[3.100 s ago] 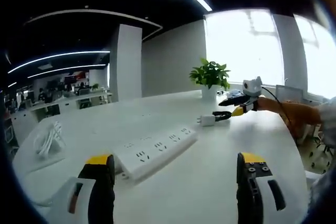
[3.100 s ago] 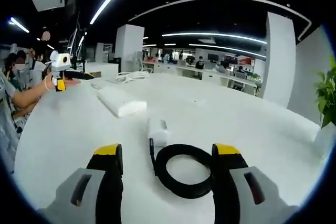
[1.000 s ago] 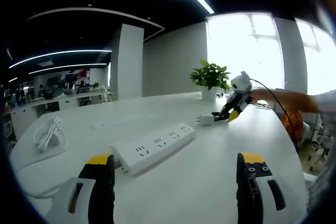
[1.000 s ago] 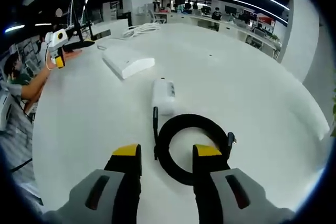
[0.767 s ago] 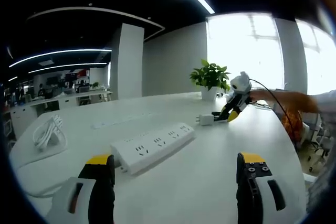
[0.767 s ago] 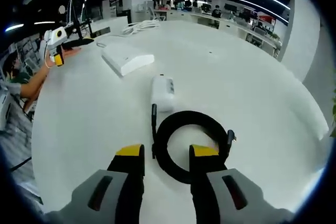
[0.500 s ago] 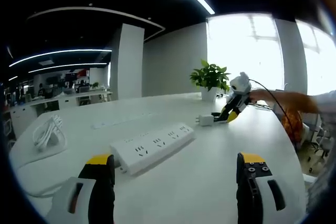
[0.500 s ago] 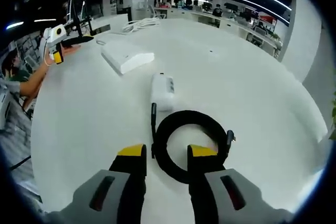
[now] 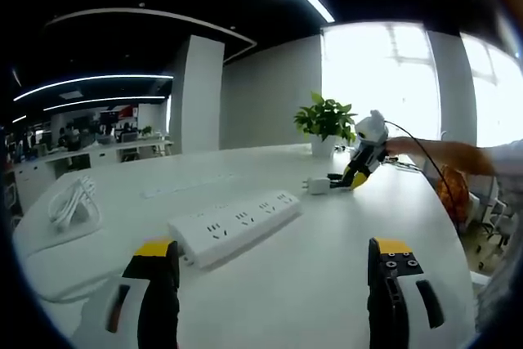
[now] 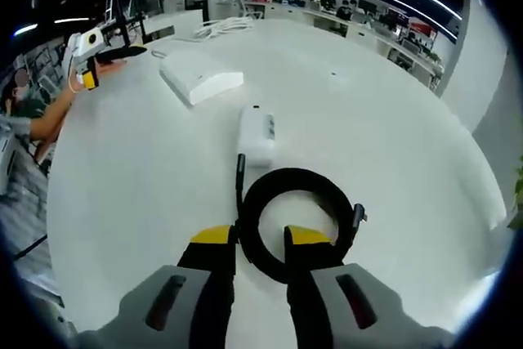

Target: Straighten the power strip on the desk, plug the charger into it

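Note:
In the right gripper view, the coiled black cable (image 10: 337, 199) lies on the white desk, joined to the white charger (image 10: 257, 135) just beyond it. My right gripper (image 10: 260, 243) is open but narrow. Its jaws straddle the coil's near left arc, with a small gap still showing. The white power strip (image 10: 201, 76) lies further off at an angle. In the left gripper view, the power strip (image 9: 233, 225) lies slanted ahead of my wide-open, empty left gripper (image 9: 271, 261). Past it, the right gripper (image 9: 340, 177) tips down at the charger (image 9: 315, 186).
A potted plant (image 9: 327, 117) stands at the desk's far edge by bright windows. A coil of white cable (image 9: 69, 203) rests at the left. A hand holds the left gripper (image 10: 101, 51) by the desk's rim. More desks stand behind.
The right gripper's jaws have drawn closer together around the near arc of the black coil and moved slightly forward over it. The left gripper has held almost still.

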The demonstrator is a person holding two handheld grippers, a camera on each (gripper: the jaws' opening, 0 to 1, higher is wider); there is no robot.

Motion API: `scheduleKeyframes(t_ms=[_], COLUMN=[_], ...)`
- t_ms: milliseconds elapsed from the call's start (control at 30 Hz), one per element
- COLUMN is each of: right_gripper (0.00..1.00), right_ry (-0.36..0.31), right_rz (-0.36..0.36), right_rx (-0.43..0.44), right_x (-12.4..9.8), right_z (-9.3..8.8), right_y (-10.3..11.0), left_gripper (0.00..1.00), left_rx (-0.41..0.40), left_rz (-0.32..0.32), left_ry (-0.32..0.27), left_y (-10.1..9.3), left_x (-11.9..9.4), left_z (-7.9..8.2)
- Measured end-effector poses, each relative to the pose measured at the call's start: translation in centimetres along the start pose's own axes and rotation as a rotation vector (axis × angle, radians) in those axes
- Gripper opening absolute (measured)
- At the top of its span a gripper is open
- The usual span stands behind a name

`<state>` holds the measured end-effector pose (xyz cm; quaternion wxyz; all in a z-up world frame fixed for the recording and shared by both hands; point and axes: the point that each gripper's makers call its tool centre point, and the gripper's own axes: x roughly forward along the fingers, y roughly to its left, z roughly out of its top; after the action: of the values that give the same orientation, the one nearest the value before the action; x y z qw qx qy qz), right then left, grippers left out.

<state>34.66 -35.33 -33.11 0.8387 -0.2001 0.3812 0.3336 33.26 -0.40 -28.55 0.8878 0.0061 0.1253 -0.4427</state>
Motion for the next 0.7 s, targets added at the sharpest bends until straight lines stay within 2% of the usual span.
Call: scheduleKeyframes(t_ms=[467, 700], right_gripper=[0.13, 0.09], right_ry=[0.006, 0.022], right_rz=[0.02, 0.054], right_rx=[-0.016, -0.058], right_x=[0.0, 0.1], right_z=[0.2, 0.4], right_y=[0.4, 1.1], left_gripper=[0.98, 0.98], left_rx=[-0.007, -0.012], left_rz=[0.003, 0.007], left_ry=[-0.004, -0.007], left_y=[0.3, 0.5], left_x=[-0.1, -0.2], left_z=[0.0, 0.1])
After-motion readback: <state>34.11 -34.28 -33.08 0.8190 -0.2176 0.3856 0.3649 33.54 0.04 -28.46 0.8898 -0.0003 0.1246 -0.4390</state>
